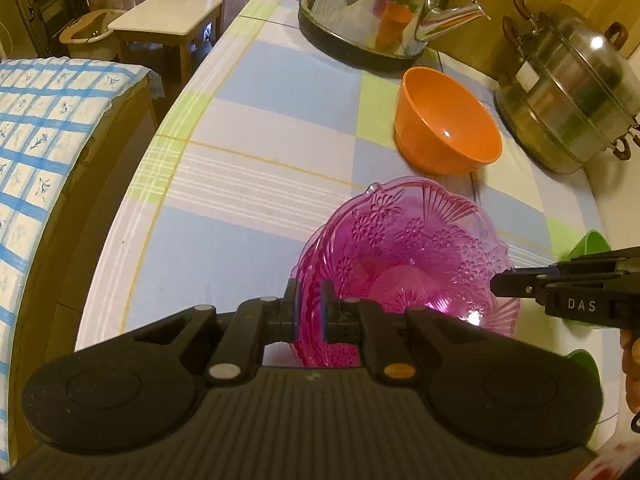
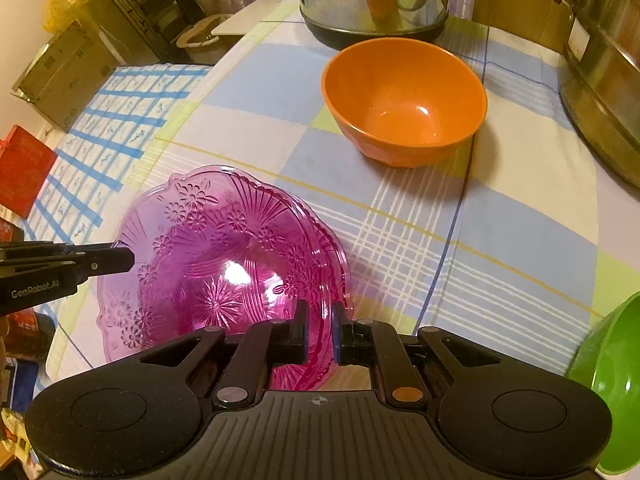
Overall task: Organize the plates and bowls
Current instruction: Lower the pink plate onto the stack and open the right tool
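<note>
Chequered cloth point(image 1: 248, 128) in pale blue, white and green covered the table under both tools. The left gripper point(image 1: 310, 294) had its two black fingers pressed together on the near-left rim of a translucent pink plastic bowl point(image 1: 404, 264) moulded with flowers and fan ribs. Seen from the right wrist, the same pink bowl point(image 2: 224, 264) sat just ahead and to the left of the right gripper point(image 2: 320, 316), whose fingers were likewise clamped on the rim, at the opposite side. Each tool appeared in the other's view as a dark tip reaching in from the side at the bowl's edge. Whether the bowl's base touched the cloth could not be told.

Beyond the grippers, well apart from the pink bowl, a plain orange plastic bowl point(image 2: 404, 100) stood upright and empty on the cloth. Behind it rose a shiny steel kettle point(image 1: 376, 8) with a curved spout. Farther right sat a stacked steel steamer pot point(image 1: 568, 100) with brown handles. At the right gripper's far right, a bright green plastic bowl point(image 2: 608, 392) lay tilted on its side.
</note>
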The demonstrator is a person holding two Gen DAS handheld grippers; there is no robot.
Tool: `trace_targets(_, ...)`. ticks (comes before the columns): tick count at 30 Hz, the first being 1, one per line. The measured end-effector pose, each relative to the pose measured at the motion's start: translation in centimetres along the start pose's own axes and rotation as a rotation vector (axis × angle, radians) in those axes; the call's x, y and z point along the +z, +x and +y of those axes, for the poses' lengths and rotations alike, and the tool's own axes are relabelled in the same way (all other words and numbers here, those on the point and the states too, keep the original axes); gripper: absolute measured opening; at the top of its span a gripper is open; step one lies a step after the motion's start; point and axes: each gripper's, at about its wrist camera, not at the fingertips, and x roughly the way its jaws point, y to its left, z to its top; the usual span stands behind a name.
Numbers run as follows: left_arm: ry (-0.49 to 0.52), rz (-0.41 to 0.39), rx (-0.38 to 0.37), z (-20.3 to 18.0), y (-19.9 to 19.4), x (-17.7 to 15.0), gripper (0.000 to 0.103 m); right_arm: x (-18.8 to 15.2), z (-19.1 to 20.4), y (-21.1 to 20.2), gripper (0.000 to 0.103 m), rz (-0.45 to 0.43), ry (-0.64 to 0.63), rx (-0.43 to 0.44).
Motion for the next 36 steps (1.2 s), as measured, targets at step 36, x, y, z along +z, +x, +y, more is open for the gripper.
trace_targets(36,0.003,-0.048,0.040,0.3,0.6,0.1,0.023,-0.6,-2.9,0.2,0.030,-0.047,0.096,0.090)
